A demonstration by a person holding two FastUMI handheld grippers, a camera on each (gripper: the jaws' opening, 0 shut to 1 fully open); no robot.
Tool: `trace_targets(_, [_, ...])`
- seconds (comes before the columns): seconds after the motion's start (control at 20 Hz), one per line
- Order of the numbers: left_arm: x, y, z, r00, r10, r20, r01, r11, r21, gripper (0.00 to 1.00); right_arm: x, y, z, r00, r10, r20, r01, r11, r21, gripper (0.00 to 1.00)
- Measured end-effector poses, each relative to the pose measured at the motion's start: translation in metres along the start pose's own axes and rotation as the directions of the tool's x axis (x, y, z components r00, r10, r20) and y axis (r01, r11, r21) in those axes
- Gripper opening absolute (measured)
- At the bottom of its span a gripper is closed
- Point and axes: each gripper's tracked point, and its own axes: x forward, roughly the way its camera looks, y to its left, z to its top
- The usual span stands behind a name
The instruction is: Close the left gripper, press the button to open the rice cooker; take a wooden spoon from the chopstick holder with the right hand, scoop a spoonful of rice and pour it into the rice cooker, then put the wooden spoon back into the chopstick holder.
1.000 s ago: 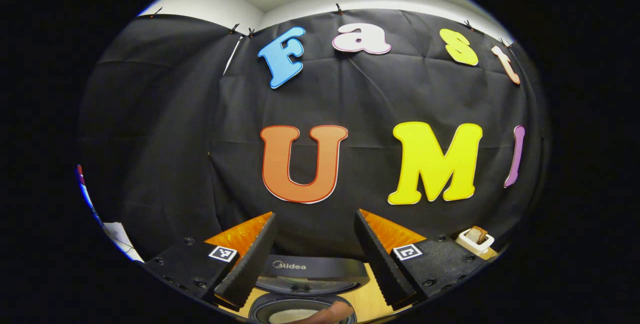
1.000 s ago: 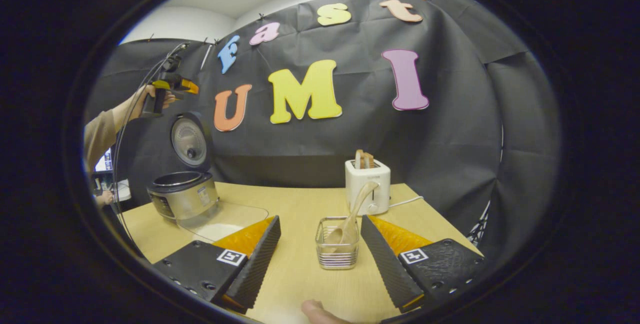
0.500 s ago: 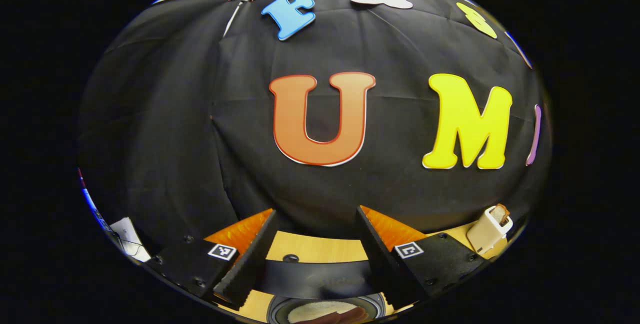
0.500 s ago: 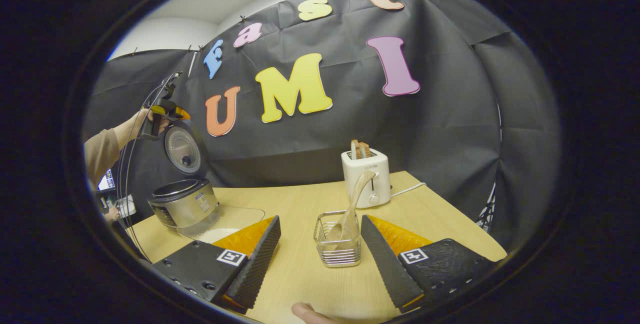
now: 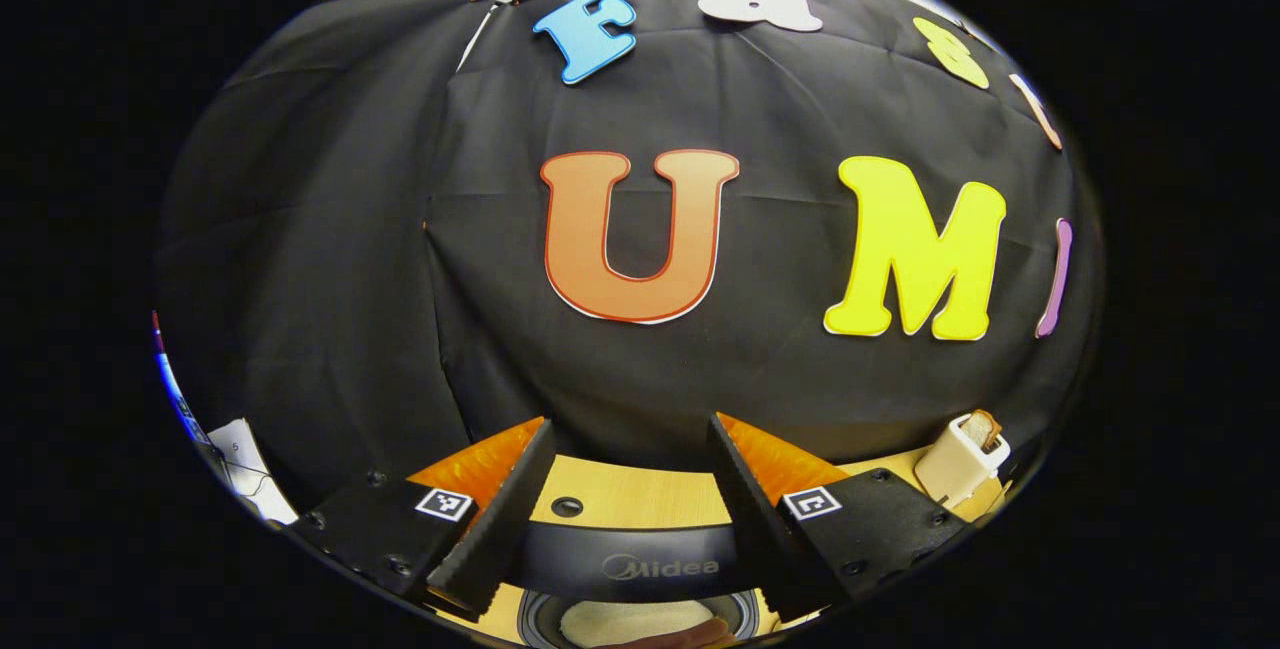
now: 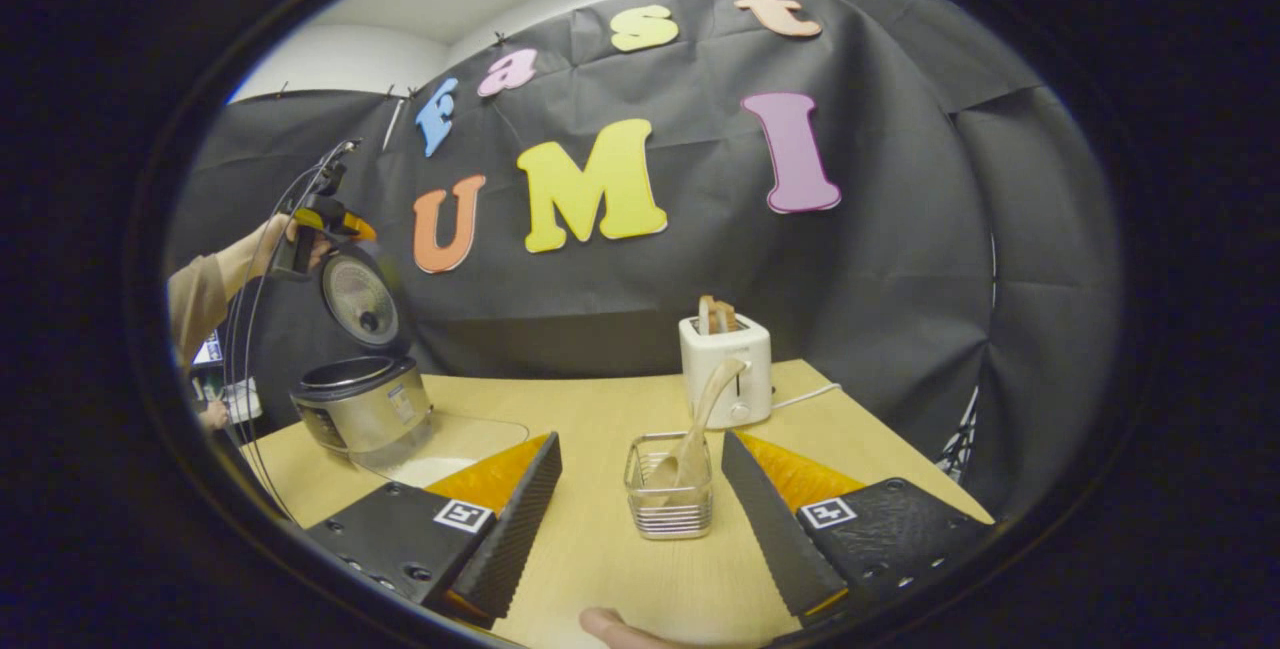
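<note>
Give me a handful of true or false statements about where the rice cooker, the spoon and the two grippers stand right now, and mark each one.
1. The rice cooker has its lid raised. True.
2. The wooden spoon is clamped in the right gripper. False: it stands in the chopstick holder, and the gripper is open, holding nothing.
3. The left gripper is held up by the raised lid. True.
4. The toaster is empty. False: bread sticks out of its top.
5. The chopstick holder sits between the right gripper's fingers in the right gripper view, farther off. True.

Even, bright overhead light, sharp focus, strong fisheye bending at edges.
</note>
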Motion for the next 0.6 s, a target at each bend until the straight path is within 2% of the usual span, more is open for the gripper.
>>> trace_targets(0.1, [-0.022, -0.003, -0.018, 1.000, -0.025, 0.010, 0.025, 1.000, 0.009, 0.96, -0.007, 0.005, 0.009, 1.000, 0.011, 0.024, -0.011, 1.000, 0.001, 0.96])
trace_targets(0.15, [-0.037, -0.005, -0.033, 0.999, -0.045, 0.002, 0.045, 0.999, 0.011, 0.96, -0.010, 0.007, 0.013, 0.999, 0.014, 0.034, -0.014, 1.000, 0.003, 0.92])
trace_targets(0.25, [-0.050, -0.006, -0.052, 0.998, -0.057, -0.012, 0.057, 0.998, 0.020, 0.96, -0.013, 0.010, 0.015, 0.999, 0.015, 0.046, -0.015, 1.000, 0.003, 0.96])
trace_targets(0.3, [-0.055, -0.007, -0.065, 0.998, -0.063, -0.024, 0.063, 0.998, 0.025, 0.96, -0.015, 0.011, 0.016, 0.999, 0.018, 0.051, -0.018, 1.000, 0.002, 0.92])
trace_targets(0.4, [-0.063, -0.013, -0.101, 0.994, -0.077, -0.072, 0.079, 0.996, 0.029, 0.96, -0.017, 0.014, 0.018, 0.998, 0.019, 0.059, -0.019, 1.000, -0.003, 0.96])
trace_targets(0.5, [-0.068, -0.015, -0.136, 0.989, -0.078, -0.127, 0.082, 0.996, 0.028, 0.96, -0.022, 0.015, 0.023, 0.997, 0.021, 0.076, -0.020, 1.000, -0.010, 0.96])
trace_targets(0.55, [-0.071, -0.014, -0.140, 0.992, -0.073, -0.103, 0.077, 0.996, 0.035, 1.00, -0.024, 0.015, 0.025, 0.996, 0.021, 0.085, -0.020, 1.000, -0.011, 0.96])
trace_targets(0.6, [-0.074, -0.015, -0.144, 0.994, -0.073, -0.085, 0.076, 0.996, 0.038, 1.00, -0.026, 0.015, 0.025, 0.996, 0.020, 0.090, -0.020, 1.000, -0.011, 0.96])
